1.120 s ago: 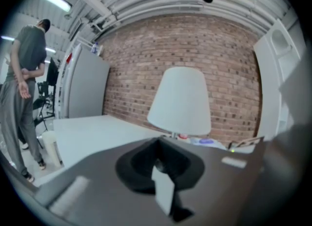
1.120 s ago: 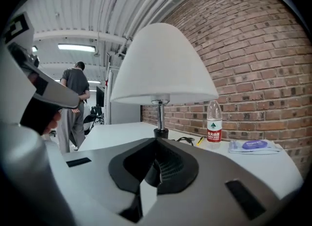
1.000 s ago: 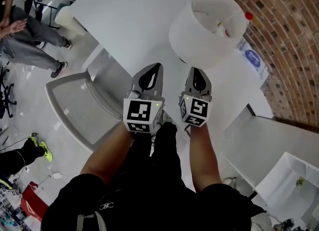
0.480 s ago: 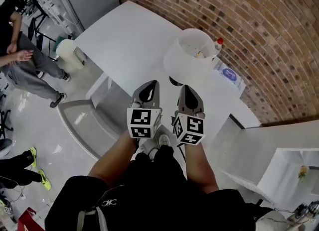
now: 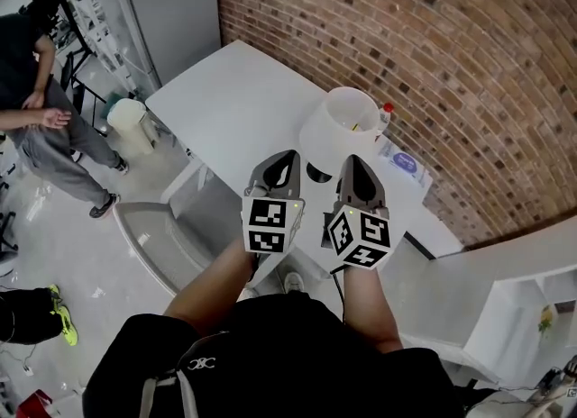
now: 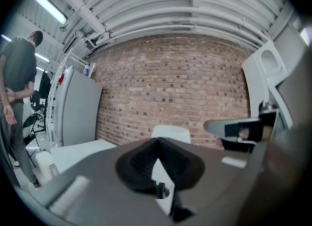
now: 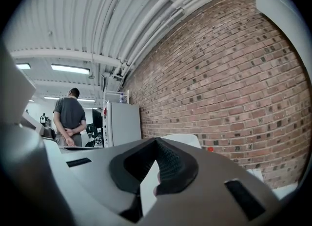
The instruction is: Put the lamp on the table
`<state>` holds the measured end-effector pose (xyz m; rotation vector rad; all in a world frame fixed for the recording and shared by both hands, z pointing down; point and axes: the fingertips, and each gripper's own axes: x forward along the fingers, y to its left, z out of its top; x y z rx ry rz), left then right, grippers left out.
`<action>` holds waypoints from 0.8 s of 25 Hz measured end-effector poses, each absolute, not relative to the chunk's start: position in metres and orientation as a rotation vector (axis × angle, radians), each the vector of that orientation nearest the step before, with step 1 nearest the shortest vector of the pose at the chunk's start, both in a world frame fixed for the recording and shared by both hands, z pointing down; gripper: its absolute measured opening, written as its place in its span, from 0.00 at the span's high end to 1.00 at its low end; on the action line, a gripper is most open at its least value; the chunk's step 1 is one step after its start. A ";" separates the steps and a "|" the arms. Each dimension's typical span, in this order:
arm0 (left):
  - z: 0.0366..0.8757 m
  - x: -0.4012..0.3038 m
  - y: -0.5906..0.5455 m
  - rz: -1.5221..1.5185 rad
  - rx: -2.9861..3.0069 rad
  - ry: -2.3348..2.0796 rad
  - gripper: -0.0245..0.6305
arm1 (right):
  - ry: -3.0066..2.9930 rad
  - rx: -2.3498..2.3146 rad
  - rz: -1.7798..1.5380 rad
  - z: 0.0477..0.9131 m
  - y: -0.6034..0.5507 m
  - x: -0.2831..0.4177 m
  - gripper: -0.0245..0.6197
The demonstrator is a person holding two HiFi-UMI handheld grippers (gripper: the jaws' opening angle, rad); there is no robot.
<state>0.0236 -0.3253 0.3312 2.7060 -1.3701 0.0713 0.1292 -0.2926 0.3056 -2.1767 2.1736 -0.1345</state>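
Now left hand-held gripper [image 5: 286, 155] and right hand-held gripper [image 5: 348, 159], each pressed together, partly hide the base of the white cylindrical lamp [image 5: 340, 126].

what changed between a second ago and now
The person has drawn back from the table, so the lamp shows smaller and farther off. The left gripper and right gripper came back with them. Nothing was taken hold of or let go. Unchanged: the lamp upright on the table beside the bottle, and both grippers' jaws together and empty.
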 end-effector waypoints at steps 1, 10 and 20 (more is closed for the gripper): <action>0.328 0.025 -0.324 0.076 2.716 -1.372 0.96 | 2.181 -2.184 -0.128 0.306 -0.293 0.129 0.97; 0.326 0.031 -0.315 0.078 2.747 -1.338 0.96 | 2.204 -2.237 -0.054 0.307 -0.288 0.120 0.97; 0.329 0.043 -0.321 0.076 2.768 -1.315 0.96 | 2.168 -2.256 -0.060 0.316 -0.291 0.134 0.97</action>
